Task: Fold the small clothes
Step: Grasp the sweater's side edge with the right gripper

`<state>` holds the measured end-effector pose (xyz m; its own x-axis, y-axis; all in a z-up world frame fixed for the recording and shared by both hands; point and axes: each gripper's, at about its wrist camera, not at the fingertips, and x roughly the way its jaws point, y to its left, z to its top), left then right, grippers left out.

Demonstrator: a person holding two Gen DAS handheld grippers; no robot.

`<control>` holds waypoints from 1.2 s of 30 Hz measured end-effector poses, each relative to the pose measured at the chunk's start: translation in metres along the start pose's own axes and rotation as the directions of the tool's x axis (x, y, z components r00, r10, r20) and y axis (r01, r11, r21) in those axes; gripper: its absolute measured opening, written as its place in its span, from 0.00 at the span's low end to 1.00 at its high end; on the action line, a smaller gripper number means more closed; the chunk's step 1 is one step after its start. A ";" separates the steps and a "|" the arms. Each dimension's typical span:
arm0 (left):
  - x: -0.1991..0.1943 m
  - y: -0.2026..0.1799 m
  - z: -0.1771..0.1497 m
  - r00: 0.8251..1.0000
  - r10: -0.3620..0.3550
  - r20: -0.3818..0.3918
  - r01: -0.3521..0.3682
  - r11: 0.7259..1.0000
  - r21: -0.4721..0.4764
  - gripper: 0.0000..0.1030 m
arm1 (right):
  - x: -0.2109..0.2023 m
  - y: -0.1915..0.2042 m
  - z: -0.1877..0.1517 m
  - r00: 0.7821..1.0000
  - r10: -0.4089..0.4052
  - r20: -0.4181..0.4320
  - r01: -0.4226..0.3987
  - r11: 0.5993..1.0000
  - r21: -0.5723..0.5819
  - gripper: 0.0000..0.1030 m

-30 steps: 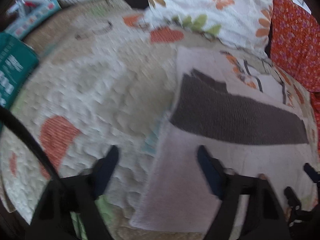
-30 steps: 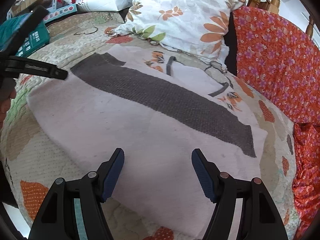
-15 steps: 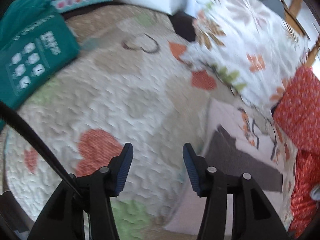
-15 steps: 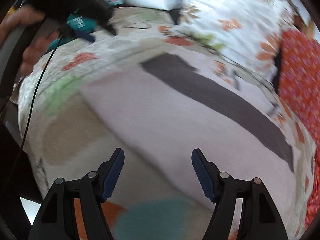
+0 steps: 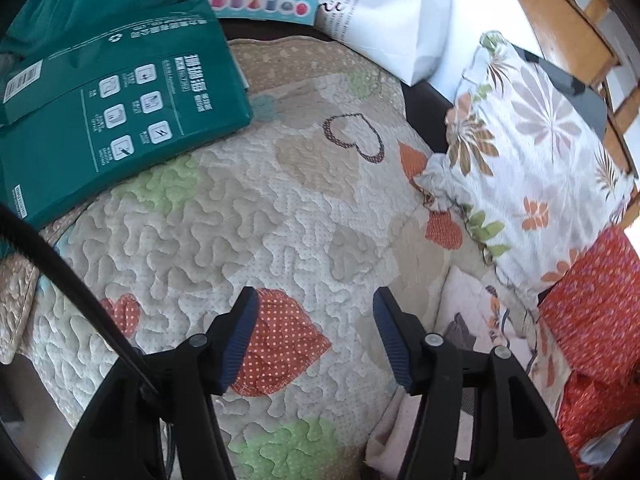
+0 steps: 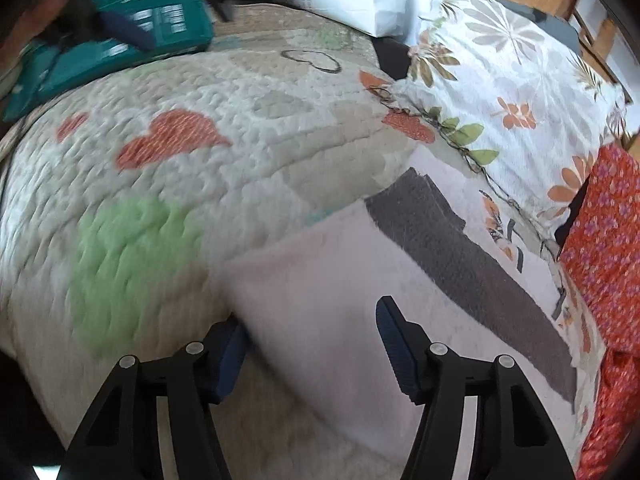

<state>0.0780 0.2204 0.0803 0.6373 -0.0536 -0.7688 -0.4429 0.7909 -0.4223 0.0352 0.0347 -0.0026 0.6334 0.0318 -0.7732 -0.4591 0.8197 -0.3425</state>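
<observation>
- Now the left gripper (image 5: 312, 332) hangs wide open and empty over the quilt (image 5: 240, 232).
- Right gripper (image 6: 310, 344), also wide open, straddles the near-left corner of the pink garment (image 6: 320, 280), gripping nothing.

Left tongs (image 5: 312, 336) spread wide, both blue ribbed pads (image 5: 240, 334) in view with nothing between them, black arms angling up from the lower edge of the left wrist view. Right tongs (image 6: 310, 350) also spread wide, nothing clamped; right blue pad (image 6: 394, 344) fully visible, left pad partly hidden at its tip. In the right wrist view the left tongs (image 6: 132, 32) show far off at upper left as a dark, blurred shape, state unreadable from there.
</observation>
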 end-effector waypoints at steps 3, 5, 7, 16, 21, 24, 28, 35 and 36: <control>-0.003 0.006 0.002 1.000 -0.006 0.011 0.007 0.999 -0.031 0.62 | 0.009 -0.005 0.007 1.000 0.005 -0.015 -0.004 0.998 0.062 0.64; -0.004 0.009 0.004 1.000 -0.010 0.015 0.011 0.999 -0.051 0.62 | 0.015 -0.011 0.011 1.000 0.010 -0.029 -0.007 0.995 0.104 0.64; -0.004 0.011 0.004 1.000 -0.012 0.014 0.013 0.998 -0.059 0.62 | 0.022 -0.018 0.014 0.999 0.024 -0.043 -0.017 0.989 0.149 0.64; -0.001 0.010 0.003 1.000 -0.010 -0.003 0.010 0.998 -0.055 0.62 | 0.028 -0.022 0.021 0.997 0.066 -0.049 -0.054 0.974 0.220 0.31; 0.001 0.005 0.001 1.000 -0.019 -0.015 0.018 0.999 -0.042 0.62 | 0.024 -0.032 0.022 0.993 0.098 -0.066 -0.079 0.967 0.243 0.10; 0.001 -0.002 -0.002 1.000 -0.015 -0.015 0.015 1.000 -0.017 0.62 | 0.016 -0.053 0.022 0.989 0.137 -0.052 -0.115 0.946 0.303 0.09; 0.007 -0.014 -0.011 0.999 -0.023 -0.041 0.023 1.000 0.016 0.63 | -0.006 -0.101 0.019 0.985 0.170 0.006 -0.158 0.901 0.404 0.09; 0.025 -0.070 -0.053 0.989 -0.058 -0.134 0.078 0.985 0.152 0.63 | -0.059 -0.231 -0.028 0.990 0.105 0.092 -0.140 0.792 0.594 0.09; 0.028 -0.084 -0.063 0.984 -0.076 -0.162 0.106 0.977 0.185 0.63 | -0.067 -0.250 -0.041 0.992 0.085 0.095 -0.126 0.773 0.622 0.09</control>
<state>0.0935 0.1140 0.0644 0.5582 -0.2115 -0.8023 -0.2486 0.8799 -0.4049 0.0824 -0.1963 0.1127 0.6483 0.1553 -0.7454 -0.0466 0.9852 0.1647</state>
